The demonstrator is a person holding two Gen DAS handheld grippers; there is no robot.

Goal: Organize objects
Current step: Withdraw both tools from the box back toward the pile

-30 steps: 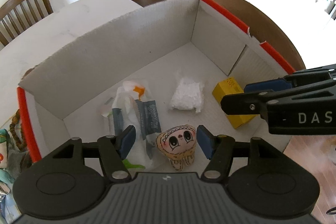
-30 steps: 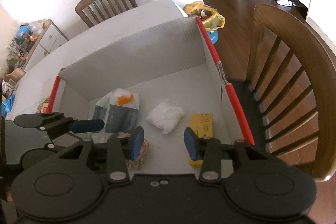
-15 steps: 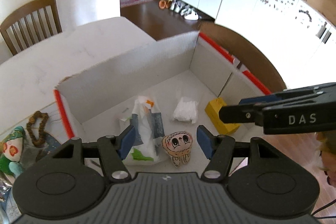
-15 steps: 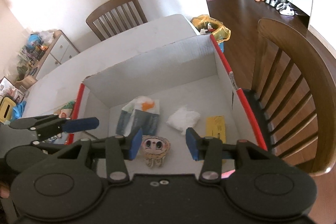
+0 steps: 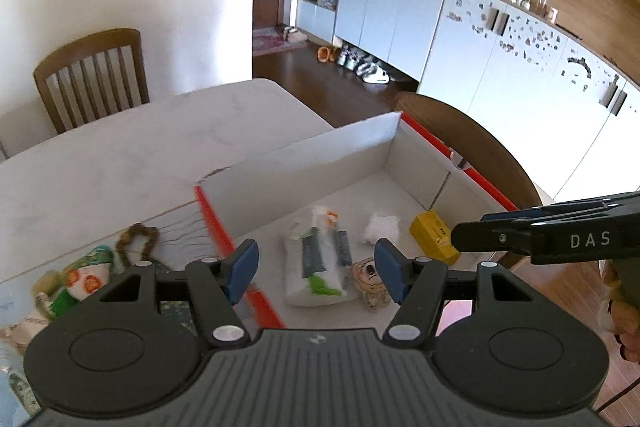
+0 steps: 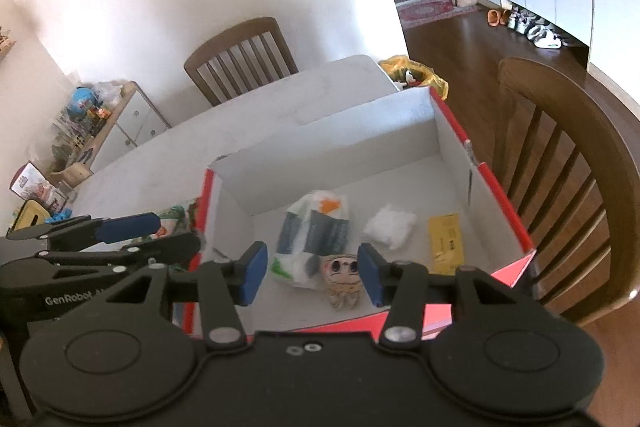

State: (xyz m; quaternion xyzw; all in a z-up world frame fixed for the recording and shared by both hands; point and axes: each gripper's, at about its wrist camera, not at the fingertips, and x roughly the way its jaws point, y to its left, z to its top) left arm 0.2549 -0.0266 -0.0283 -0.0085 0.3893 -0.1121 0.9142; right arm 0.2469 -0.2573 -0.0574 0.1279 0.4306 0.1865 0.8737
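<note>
Cardboard box (image 6: 448,131) holds four items; both tongs hover empty, jaws spread.
Next, swing the left gripper (image 5: 316,273) toward the bead string (image 5: 136,241) beside the box, centring jaws before closing; right gripper (image 6: 312,273) waits.

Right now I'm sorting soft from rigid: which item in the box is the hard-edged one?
The yellow carton, lying flat by the box's right wall; the white wad, plastic packet and small doll look soft.
</note>
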